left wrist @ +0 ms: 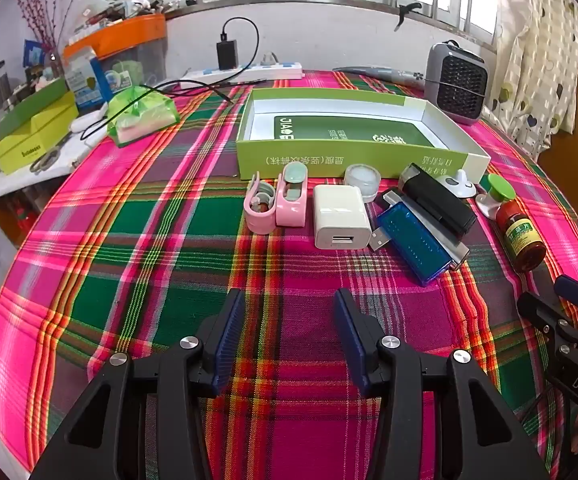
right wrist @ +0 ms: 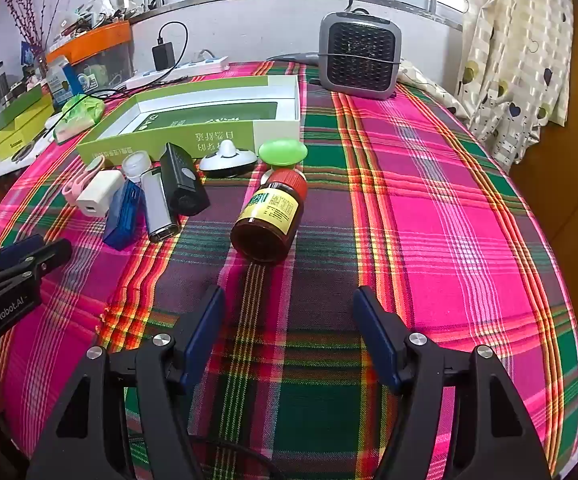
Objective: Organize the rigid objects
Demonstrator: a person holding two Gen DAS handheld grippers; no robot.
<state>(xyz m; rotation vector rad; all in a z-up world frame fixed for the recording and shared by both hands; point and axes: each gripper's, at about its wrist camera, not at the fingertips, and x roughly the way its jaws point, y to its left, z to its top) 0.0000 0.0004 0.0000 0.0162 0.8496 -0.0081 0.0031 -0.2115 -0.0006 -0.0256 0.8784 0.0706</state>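
2 hand-held grippers, left (left wrist: 289, 320) & right (right wrist: 289, 316), wide open, empty; brown bottle (right wrist: 269, 220) just ahead of right.

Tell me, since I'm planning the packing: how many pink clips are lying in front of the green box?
2. Both lie side by side near the green box, left of the white USB charger: the left pink clip and the right pink clip. None seems hidden.

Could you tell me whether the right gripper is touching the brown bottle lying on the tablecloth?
Apart. The right wrist view shows plaid cloth between the open right gripper and the brown bottle.
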